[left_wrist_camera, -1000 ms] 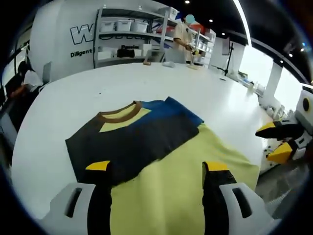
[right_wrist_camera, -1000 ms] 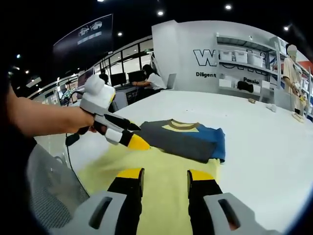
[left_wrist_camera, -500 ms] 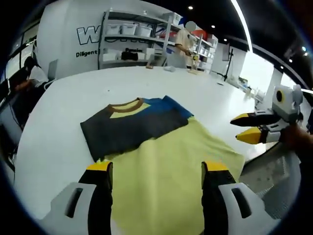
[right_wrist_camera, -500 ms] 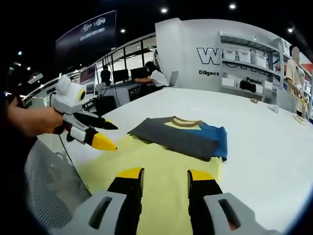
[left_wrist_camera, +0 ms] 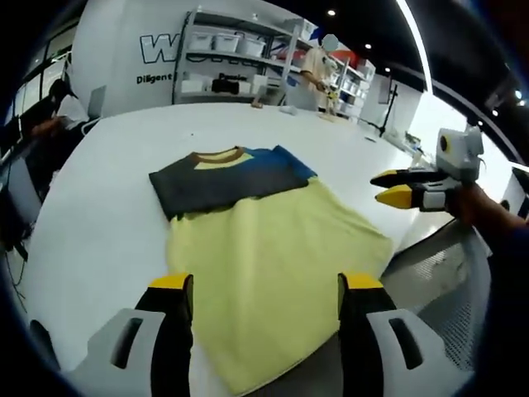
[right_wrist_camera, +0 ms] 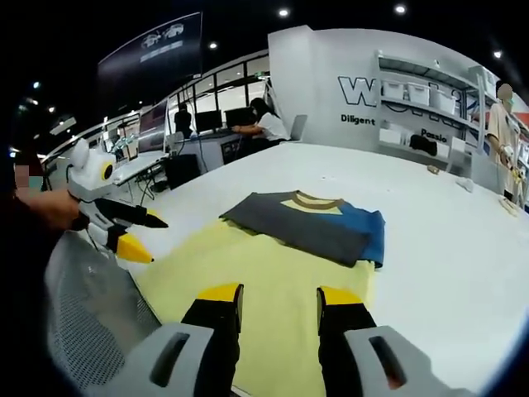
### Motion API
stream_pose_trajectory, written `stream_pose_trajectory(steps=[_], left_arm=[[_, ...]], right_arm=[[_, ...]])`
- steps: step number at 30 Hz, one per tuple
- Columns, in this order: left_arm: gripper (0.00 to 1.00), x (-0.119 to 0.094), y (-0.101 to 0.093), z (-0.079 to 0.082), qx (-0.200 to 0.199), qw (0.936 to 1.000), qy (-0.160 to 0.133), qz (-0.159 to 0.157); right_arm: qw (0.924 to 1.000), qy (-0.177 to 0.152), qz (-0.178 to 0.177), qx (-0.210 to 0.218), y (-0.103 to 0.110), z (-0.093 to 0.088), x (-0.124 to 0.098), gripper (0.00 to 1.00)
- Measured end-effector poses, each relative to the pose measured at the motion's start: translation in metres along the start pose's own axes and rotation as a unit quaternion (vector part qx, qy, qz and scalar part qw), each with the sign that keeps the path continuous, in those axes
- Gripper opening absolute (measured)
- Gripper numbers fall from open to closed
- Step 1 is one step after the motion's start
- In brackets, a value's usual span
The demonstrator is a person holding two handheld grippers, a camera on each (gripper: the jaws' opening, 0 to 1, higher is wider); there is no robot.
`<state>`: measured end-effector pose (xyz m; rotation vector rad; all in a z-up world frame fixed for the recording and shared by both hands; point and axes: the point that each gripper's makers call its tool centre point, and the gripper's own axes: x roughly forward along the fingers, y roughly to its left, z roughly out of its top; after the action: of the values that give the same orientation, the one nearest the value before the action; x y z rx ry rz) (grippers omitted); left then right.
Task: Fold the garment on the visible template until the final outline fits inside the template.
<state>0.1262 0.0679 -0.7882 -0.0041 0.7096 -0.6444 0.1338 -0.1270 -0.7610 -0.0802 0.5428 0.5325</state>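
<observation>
While my left gripper (left_wrist_camera: 263,285) and right gripper (right_wrist_camera: 279,295) hover agape, one folded garment (left_wrist_camera: 225,177) overlaps one yellow template (left_wrist_camera: 273,265); desks (right_wrist_camera: 178,149) appear rightward.

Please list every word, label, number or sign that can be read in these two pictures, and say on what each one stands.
"W": large outlined letter on the white wall behind the shelving; the remaining letters are hidden by the shelves.
"Diligent": small dark word on the same wall, under the big letter.
"Pass...": partial word behind the shelves, too blurred to finish.
Dark hanging banner: markings too small to read.
The garment and the yellow template bear no text.
</observation>
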Motion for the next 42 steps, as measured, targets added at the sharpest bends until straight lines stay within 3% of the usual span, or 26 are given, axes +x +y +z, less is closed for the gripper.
stream_pose_trajectory(steps=[5, 8, 12, 15, 18, 21, 23, 26, 27, 31, 33, 35, 37, 42], left_arm=[[0.64, -0.006, -0.002, -0.005, -0.008, 1.0000, 0.004, -0.001], [0.62, -0.010, 0.001, -0.012, -0.012, 0.9999, 0.010, -0.001], [0.64, -0.011, 0.001, -0.013, -0.015, 0.9998, 0.015, -0.001], [0.60, -0.014, 0.003, -0.020, -0.016, 0.9992, 0.037, -0.007], [0.54, -0.020, 0.009, -0.040, 0.011, 0.9959, 0.090, -0.005], [0.52, -0.020, 0.011, -0.049, 0.014, 0.9943, 0.106, -0.008], [0.50, -0.024, 0.015, -0.071, 0.023, 0.9868, 0.160, -0.014], [0.43, -0.026, 0.017, -0.087, 0.032, 0.9800, 0.196, -0.009], [0.42, -0.023, 0.017, -0.085, 0.030, 0.9823, 0.184, -0.012], [0.37, -0.023, 0.019, -0.087, 0.017, 0.9813, 0.191, -0.009], [0.28, -0.025, 0.021, -0.095, 0.003, 0.9766, 0.215, -0.001], [0.27, -0.024, 0.021, -0.094, 0.010, 0.9775, 0.211, -0.005], [0.23, -0.026, 0.023, -0.102, 0.013, 0.9719, 0.235, 0.004], [0.17, -0.023, 0.029, -0.105, 0.003, 0.9699, 0.243, 0.017]], right_arm=[[0.9996, 0.017, 0.015, -0.014, -0.002, -0.005, -0.009, 0.32], [0.9965, 0.060, 0.044, -0.039, -0.001, -0.022, -0.018, 0.31], [0.9944, 0.084, 0.047, -0.043, -0.009, -0.037, -0.023, 0.31], [0.9925, 0.102, 0.049, -0.047, -0.011, -0.048, -0.026, 0.31], [0.9895, 0.122, 0.060, -0.048, -0.010, -0.060, -0.029, 0.31], [0.9859, 0.143, 0.065, -0.058, -0.010, -0.070, -0.031, 0.31], [0.9814, 0.167, 0.064, -0.069, -0.013, -0.081, -0.032, 0.31], [0.9767, 0.189, 0.065, -0.078, -0.016, -0.091, -0.033, 0.31], [0.9758, 0.193, 0.065, -0.081, -0.016, -0.093, -0.033, 0.31], [0.9726, 0.209, 0.067, -0.077, -0.017, -0.101, -0.034, 0.29], [0.9706, 0.219, 0.066, -0.076, -0.019, -0.107, -0.035, 0.27], [0.9703, 0.222, 0.064, -0.073, -0.021, -0.110, -0.036, 0.27], [0.9696, 0.226, 0.061, -0.070, -0.023, -0.113, -0.037, 0.27], [0.9665, 0.239, 0.054, -0.077, -0.026, -0.120, -0.038, 0.26]])
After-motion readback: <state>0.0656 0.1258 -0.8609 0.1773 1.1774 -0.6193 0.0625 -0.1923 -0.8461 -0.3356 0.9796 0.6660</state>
